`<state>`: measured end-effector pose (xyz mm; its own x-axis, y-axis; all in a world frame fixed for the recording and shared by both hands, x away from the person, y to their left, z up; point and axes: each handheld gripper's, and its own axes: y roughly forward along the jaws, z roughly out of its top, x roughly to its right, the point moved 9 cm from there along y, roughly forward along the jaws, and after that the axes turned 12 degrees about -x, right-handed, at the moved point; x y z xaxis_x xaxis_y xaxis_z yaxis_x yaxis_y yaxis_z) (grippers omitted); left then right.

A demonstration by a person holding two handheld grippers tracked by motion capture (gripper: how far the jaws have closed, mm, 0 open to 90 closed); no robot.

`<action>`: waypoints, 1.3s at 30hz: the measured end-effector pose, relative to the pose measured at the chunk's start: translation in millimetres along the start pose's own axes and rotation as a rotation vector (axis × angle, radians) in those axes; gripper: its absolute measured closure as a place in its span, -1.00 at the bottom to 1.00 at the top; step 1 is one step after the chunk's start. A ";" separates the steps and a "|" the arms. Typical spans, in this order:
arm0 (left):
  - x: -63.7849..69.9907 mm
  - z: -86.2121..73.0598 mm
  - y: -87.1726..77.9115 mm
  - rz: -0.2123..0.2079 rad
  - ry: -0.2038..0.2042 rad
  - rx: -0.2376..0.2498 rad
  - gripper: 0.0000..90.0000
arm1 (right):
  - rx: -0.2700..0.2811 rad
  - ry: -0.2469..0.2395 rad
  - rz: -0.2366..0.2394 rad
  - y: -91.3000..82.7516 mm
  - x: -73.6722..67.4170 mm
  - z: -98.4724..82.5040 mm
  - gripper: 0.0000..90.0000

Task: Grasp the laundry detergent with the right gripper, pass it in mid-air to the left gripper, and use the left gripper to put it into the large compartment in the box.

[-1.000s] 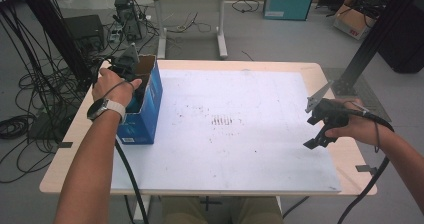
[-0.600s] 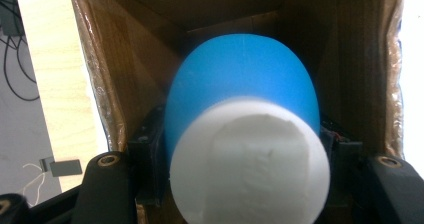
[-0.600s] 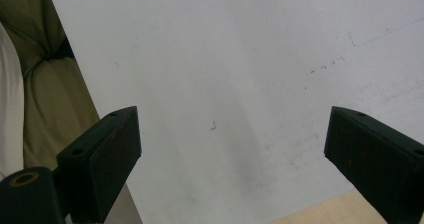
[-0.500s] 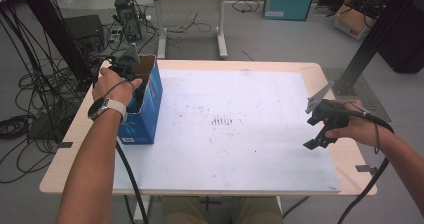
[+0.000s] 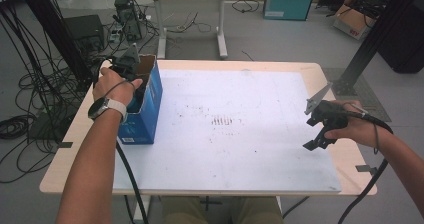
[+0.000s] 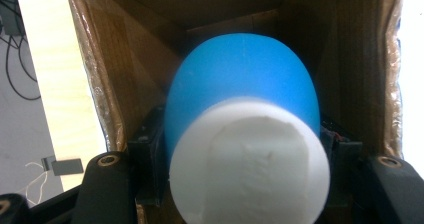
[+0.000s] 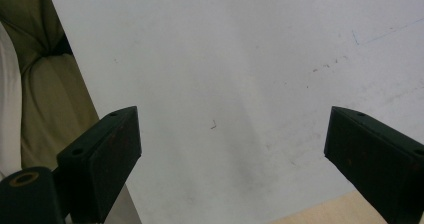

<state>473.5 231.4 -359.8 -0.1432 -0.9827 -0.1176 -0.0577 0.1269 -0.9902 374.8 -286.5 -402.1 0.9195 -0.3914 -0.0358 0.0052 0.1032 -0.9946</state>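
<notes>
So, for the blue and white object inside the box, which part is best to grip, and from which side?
Grip the blue and white object across its blue body just behind the white end, coming from the open top of the cardboard box. The box walls block every other side. The left gripper holds it exactly so, a jaw on each side of it.

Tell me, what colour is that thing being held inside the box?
Blue object with a white end, clearest in the left gripper view.

High view overhead — gripper views close (share table point(image 5: 240, 134)).
</notes>
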 end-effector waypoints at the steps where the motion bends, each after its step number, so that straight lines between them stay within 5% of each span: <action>1: 0.1 0.0 0.0 0.000 -0.001 0.000 -0.16 | 0.002 0.005 -0.001 -0.1 -0.1 0.1 -0.83; 39: -0.3 -0.5 -0.1 0.000 -0.010 -0.005 -0.16 | 0.004 0.014 -0.002 -3.0 0.3 -0.9 -0.83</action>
<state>473.1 231.8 -359.6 -0.1332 -0.9839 -0.1188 -0.0622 0.1279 -0.9898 374.7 -287.7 -399.3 0.9141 -0.4040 -0.0348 0.0088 0.1055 -0.9944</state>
